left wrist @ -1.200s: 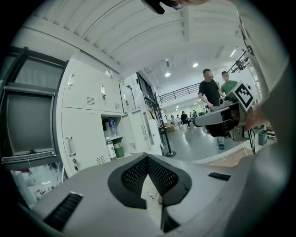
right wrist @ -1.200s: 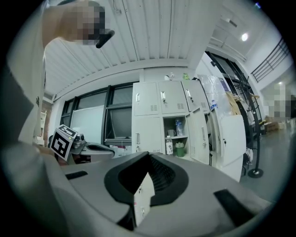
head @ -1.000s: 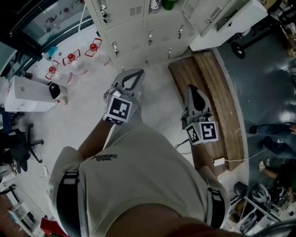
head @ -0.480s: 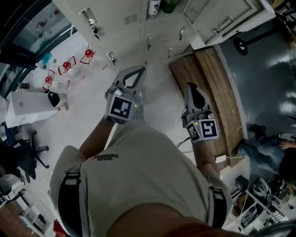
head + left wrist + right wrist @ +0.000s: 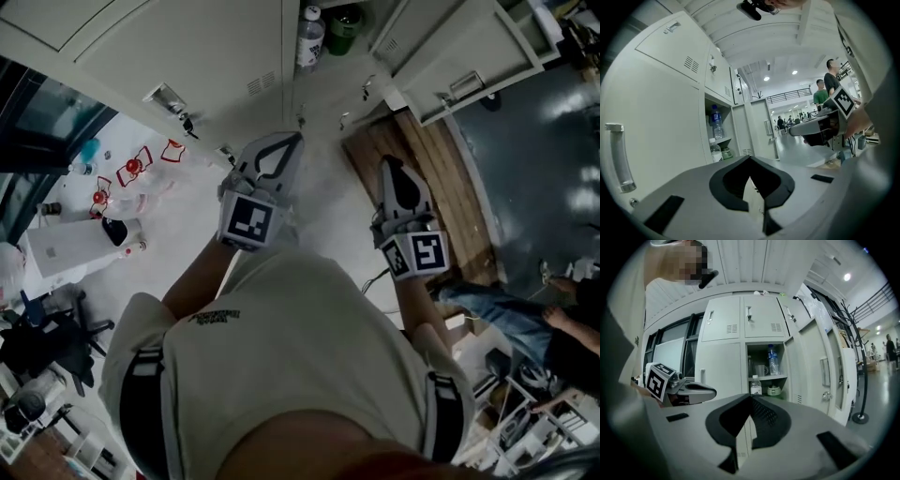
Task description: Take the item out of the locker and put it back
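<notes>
Facing the open locker (image 5: 721, 366), both the left gripper (image 5: 287, 146) and right gripper (image 5: 391, 171) are clenched on nothing — the upright water bottle (image 5: 772, 360) stands on the locker's upper shelf, straight ahead, well apart, neither clearly nearer.

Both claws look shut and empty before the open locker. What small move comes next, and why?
Probably open the right claw while nearing the open locker: that claw is shut and empty, well short of the shelf, where a bottle stands beside a cup.
</notes>
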`<state>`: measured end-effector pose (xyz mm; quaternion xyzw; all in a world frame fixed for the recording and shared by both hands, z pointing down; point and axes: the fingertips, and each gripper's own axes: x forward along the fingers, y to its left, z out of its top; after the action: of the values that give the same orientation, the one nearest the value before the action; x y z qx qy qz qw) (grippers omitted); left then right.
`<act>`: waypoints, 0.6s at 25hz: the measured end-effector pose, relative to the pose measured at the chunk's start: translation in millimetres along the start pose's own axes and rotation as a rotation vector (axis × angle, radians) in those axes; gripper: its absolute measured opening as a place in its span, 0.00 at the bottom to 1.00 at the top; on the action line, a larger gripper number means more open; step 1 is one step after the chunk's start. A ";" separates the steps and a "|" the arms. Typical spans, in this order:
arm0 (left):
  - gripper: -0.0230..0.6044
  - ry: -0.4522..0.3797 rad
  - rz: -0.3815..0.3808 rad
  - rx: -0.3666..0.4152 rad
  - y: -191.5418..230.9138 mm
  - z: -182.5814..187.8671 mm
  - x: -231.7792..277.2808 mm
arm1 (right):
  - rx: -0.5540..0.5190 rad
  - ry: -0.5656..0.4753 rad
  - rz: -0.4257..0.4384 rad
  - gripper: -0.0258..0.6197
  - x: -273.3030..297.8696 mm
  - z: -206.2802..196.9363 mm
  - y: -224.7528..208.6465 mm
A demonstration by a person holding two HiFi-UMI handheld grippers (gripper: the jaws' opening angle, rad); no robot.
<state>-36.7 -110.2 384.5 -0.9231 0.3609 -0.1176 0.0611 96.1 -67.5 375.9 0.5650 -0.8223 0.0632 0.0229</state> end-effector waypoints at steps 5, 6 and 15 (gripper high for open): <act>0.06 -0.024 -0.028 0.014 27.1 8.3 28.7 | 0.001 -0.020 -0.014 0.04 42.1 13.2 -13.1; 0.06 -0.029 -0.032 0.013 31.1 9.5 32.5 | 0.003 -0.020 -0.014 0.04 50.1 15.3 -14.3; 0.06 -0.048 -0.009 -0.008 55.0 13.4 49.9 | -0.019 -0.036 0.010 0.05 93.2 32.9 -24.9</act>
<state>-33.5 -184.1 369.3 -0.9275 0.3557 -0.0944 0.0653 86.8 -166.9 355.4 0.5619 -0.8259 0.0456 0.0133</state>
